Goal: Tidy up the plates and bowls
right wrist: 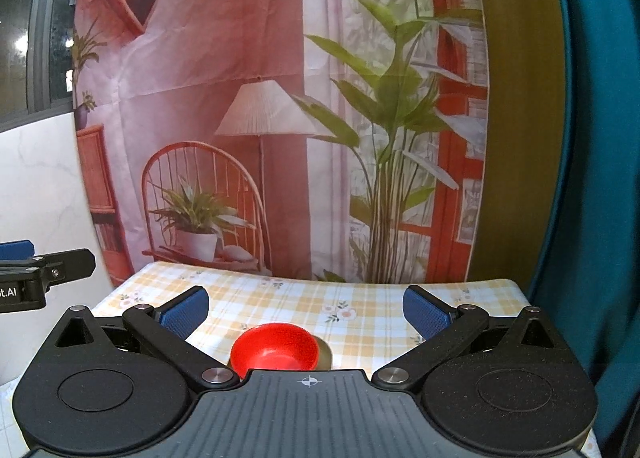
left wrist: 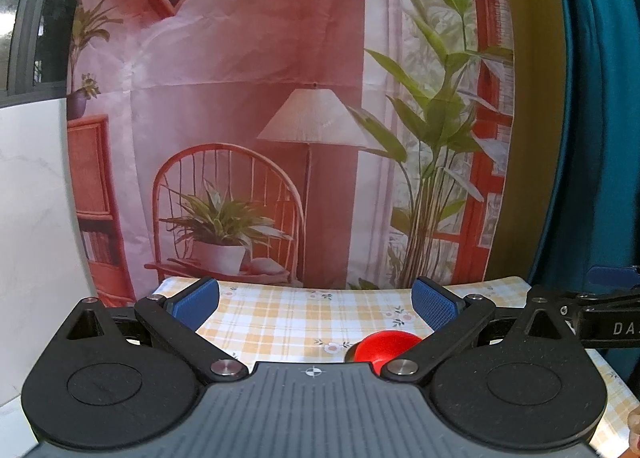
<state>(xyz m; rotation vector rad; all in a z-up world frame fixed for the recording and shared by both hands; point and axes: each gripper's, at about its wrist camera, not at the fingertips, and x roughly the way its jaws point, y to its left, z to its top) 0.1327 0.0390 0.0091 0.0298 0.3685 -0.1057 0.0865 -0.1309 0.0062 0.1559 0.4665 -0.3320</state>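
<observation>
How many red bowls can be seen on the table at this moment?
1. The red bowl stands on the checked tablecloth, just ahead of the open right gripper; the left wrist view shows the same bowl. The gripper bodies hide the near table, so more may exist.

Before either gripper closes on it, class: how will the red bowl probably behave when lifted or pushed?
The red bowl looks like smooth, glossy plastic, so probably light, stiff and slippery between pads. Its low, wide shape suggests sliding on the checked tablecloth rather than tipping.

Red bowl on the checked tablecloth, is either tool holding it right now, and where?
Neither. The left tool and right tool are both open and empty; the red bowl sits untouched on the tablecloth.
</observation>
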